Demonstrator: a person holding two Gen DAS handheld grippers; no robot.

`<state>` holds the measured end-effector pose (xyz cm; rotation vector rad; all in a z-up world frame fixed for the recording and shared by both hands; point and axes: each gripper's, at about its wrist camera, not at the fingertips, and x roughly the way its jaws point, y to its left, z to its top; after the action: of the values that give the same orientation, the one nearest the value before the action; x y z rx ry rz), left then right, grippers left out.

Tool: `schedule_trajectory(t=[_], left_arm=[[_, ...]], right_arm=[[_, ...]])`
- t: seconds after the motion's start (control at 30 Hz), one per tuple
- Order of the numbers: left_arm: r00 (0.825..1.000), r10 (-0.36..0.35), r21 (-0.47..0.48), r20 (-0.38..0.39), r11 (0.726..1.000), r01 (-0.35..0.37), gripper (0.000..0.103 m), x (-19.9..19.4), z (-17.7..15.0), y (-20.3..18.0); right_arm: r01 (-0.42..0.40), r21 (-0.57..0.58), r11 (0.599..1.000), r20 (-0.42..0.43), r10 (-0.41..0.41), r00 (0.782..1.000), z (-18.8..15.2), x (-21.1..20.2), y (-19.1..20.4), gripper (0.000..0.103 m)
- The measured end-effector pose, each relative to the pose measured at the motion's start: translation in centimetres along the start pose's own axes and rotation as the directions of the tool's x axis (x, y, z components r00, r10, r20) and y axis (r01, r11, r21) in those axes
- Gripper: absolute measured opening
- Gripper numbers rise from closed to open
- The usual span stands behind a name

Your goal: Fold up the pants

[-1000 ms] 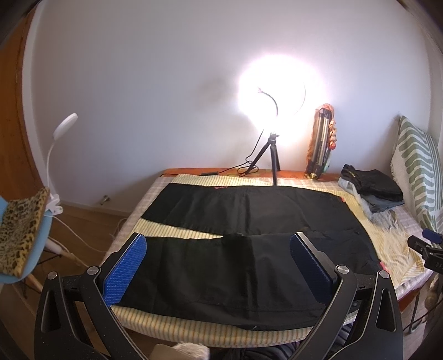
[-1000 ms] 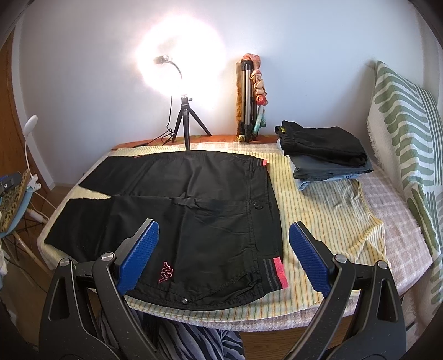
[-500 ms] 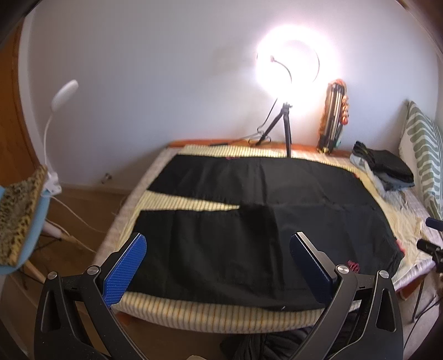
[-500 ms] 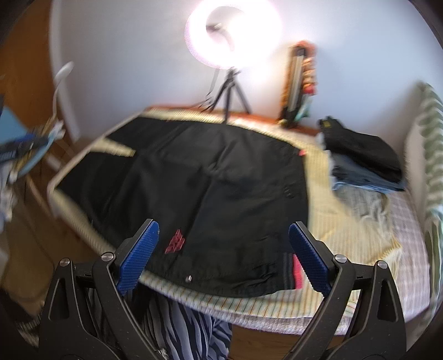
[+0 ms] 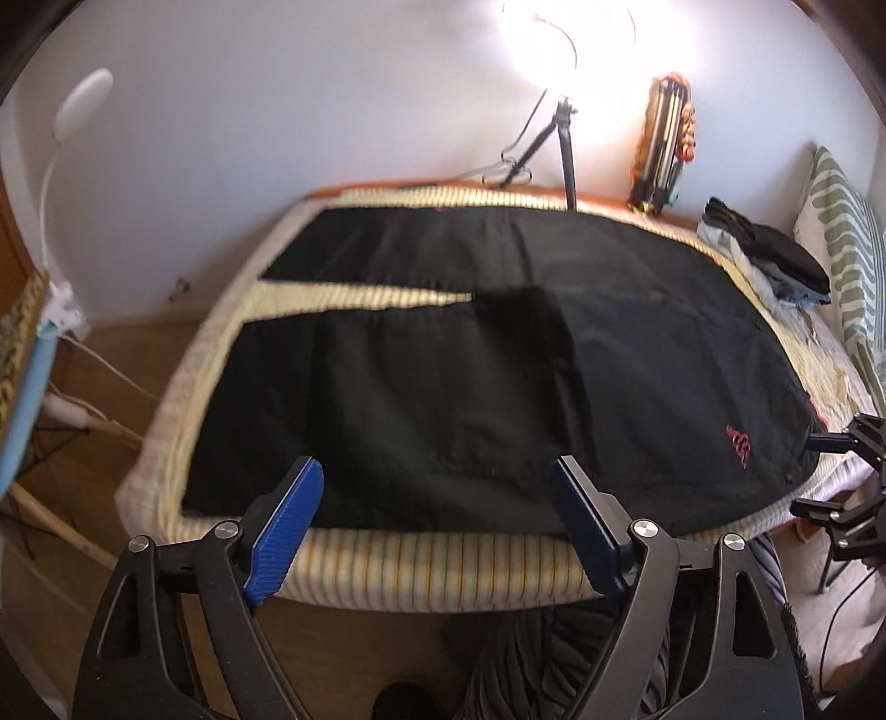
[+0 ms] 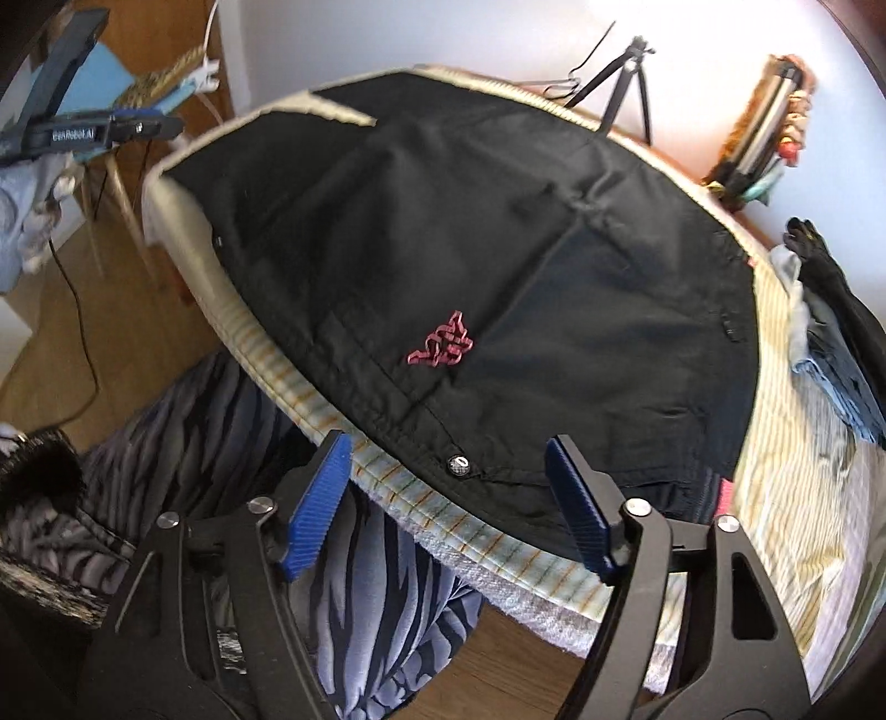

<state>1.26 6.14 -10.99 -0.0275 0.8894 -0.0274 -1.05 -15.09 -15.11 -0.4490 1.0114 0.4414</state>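
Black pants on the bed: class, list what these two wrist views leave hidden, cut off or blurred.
- Pants: underside hidden by their own cloth.
- Left wrist view: ring light cut off by the top edge and overexposed.
- Right wrist view: folded clothes cut by the right edge; red logo too blurred to read.
- Left gripper and right gripper: handles below the frame.

The pants point(image 5: 470, 387) are black matt woven cloth with stitched seams, a red embroidered logo point(image 6: 440, 348) and a shiny metal snap point(image 6: 458, 464). The bed cover point(image 5: 432, 559) under them is ribbed, striped pale cloth. Both the left gripper point(image 5: 437, 526) and the right gripper point(image 6: 448, 507) have ridged blue pads on matt black plastic arms with bright metal screws. The floor point(image 5: 138, 354) is smooth wood
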Motion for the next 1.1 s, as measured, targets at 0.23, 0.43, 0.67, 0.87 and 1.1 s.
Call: schedule_trajectory(t=[0.23, 0.43, 0.67, 0.87, 1.1], left_arm=[[0.999, -0.014, -0.041, -0.053, 0.999, 0.012, 0.082, 1.6, -0.7, 1.2], [0.995, -0.041, -0.084, -0.088, 0.996, 0.033, 0.082, 2.6, -1.1, 2.3], [0.99, -0.08, -0.203, -0.113, 0.978, 0.055, 0.083, 3.5, -1.6, 5.0], [0.986, -0.125, -0.343, -0.113, 0.936, 0.08, 0.083, 3.8, -2.2, 8.0], [0.967, -0.227, -0.475, -0.113, 0.868, 0.148, 0.083, 5.3, -2.8, 8.1]], right_arm=[[0.031, -0.101, 0.994, -0.057, -0.036, 0.998, 0.2, 2.4, 1.3, 0.065], [0.048, -0.114, 0.992, -0.078, -0.057, 0.995, 1.0, 3.2, 1.2, 0.043], [0.078, -0.152, 0.985, -0.044, -0.085, 0.995, 2.3, 2.3, 1.4, 0.013], [0.118, -0.122, 0.985, 0.019, -0.117, 0.993, 4.8, 1.1, -0.2, 0.009], [0.152, -0.088, 0.984, 0.06, -0.147, 0.987, 6.6, 0.8, -1.4, 0.008]])
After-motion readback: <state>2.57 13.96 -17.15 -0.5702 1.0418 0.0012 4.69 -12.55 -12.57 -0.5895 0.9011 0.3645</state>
